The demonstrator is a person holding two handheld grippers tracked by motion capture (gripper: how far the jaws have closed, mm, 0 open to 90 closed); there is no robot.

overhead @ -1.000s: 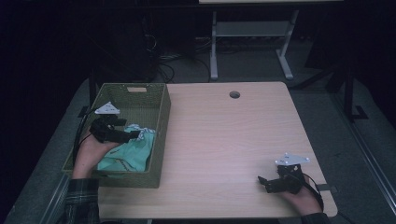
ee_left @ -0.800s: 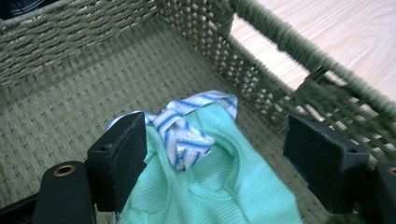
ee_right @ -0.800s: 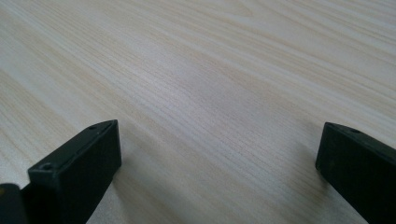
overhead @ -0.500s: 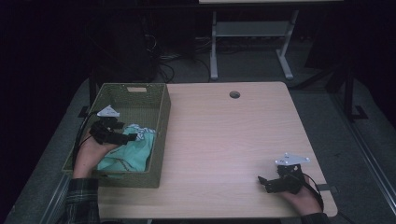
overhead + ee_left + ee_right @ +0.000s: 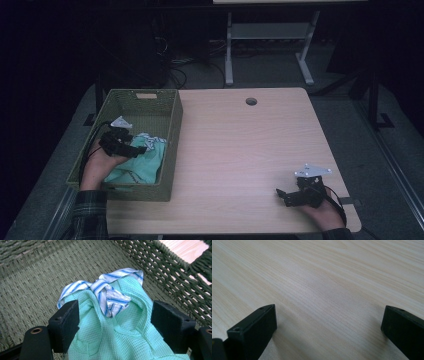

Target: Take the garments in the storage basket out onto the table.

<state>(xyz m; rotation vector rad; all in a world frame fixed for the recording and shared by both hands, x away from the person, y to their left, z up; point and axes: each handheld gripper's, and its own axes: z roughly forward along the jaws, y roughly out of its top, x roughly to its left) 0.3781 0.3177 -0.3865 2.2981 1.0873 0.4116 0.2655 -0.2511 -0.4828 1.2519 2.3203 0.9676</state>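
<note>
A mint-green waffle cloth (image 5: 142,165) lies in the green woven basket (image 5: 172,145) at the table's left. A blue-and-white striped cloth (image 5: 110,295) is bunched on its far end. My left gripper (image 5: 137,149) is down inside the basket, open. In the left gripper view its jaws (image 5: 115,315) stand wide on either side of a fold of the green cloth (image 5: 120,340) without squeezing it. My right gripper (image 5: 282,196) rests open on the bare tabletop at the front right, and nothing lies between its jaws (image 5: 329,315).
The light wooden table (image 5: 240,150) has a round cable hole (image 5: 251,101) near its far edge. The basket's woven walls (image 5: 160,267) rise close around the left gripper. A white table frame (image 5: 270,35) stands on the dark floor behind.
My left gripper has sunk a little lower onto the cloth in the basket. The right gripper has stayed where it was.
</note>
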